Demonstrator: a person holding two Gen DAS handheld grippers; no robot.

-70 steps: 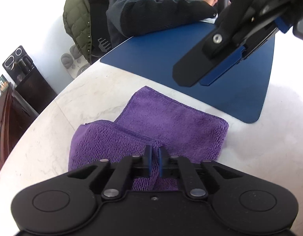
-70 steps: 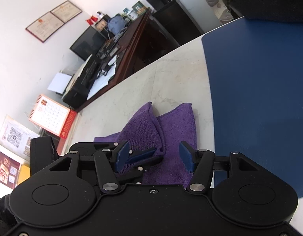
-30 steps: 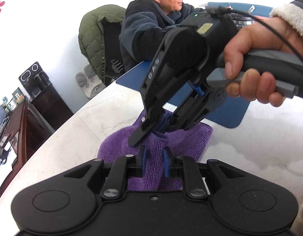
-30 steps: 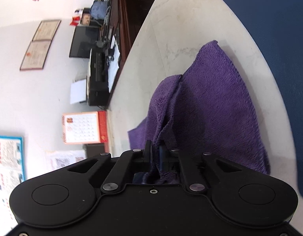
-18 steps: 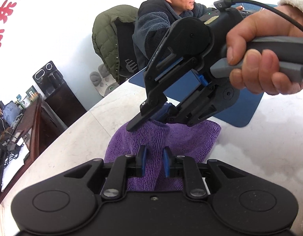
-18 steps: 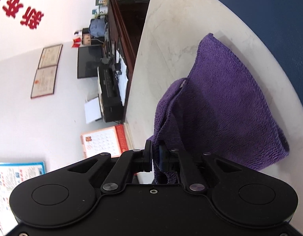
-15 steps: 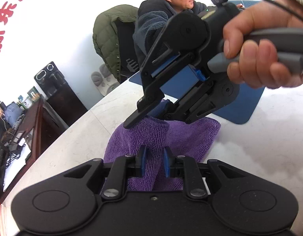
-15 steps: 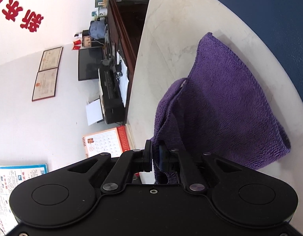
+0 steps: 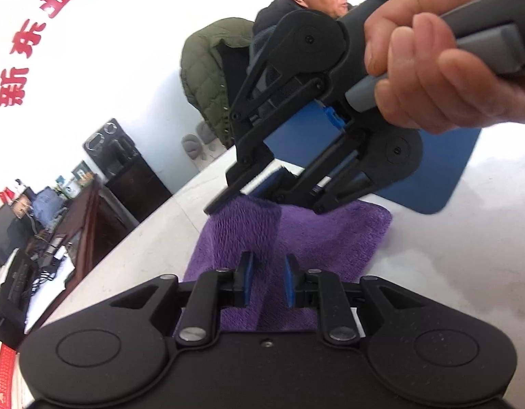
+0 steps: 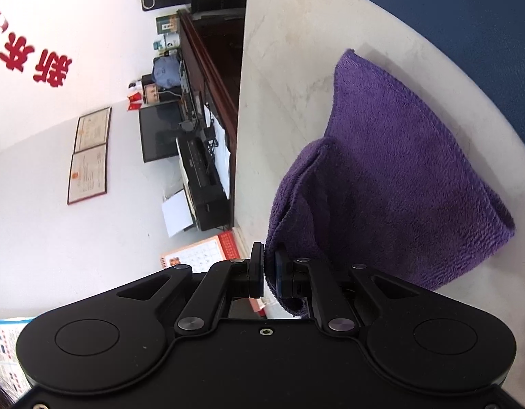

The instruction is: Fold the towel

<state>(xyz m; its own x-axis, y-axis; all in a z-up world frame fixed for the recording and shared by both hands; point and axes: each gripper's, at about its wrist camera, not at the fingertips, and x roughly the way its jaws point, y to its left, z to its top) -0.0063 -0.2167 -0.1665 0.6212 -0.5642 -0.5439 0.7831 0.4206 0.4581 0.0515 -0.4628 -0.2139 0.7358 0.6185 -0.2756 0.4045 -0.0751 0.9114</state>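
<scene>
Lifting one edge of the purple towel (image 10: pixel 392 177), the right gripper (image 10: pixel 269 274) stands clamped on a bunched hem, its pads pressed against the cloth. A second ago this gripper was in the same grip but rolled less; the raised flap now stands steeper, tented above the layer that lies flat on the pale marble table (image 10: pixel 286 51).

In the left wrist view, the right gripper (image 9: pixel 243 197) hangs over the far part of the towel (image 9: pixel 330 238), held by a hand (image 9: pixel 443 68). The left gripper (image 9: pixel 265 281) has come slightly lower and nearer the cloth than a second ago. Its blue pads stand a narrow gap apart with a ridge of towel between them; whether they press that ridge cannot be told from the view.

Earlier, about two seconds back, the right jaws were wide and the towel lay flat, half folded. The change indicates that a further fold is in hand: the lifted edge is ready to be carried across. The towel rests near the table edge, just beside the blue mat (image 9: pixel 443 184).
</scene>
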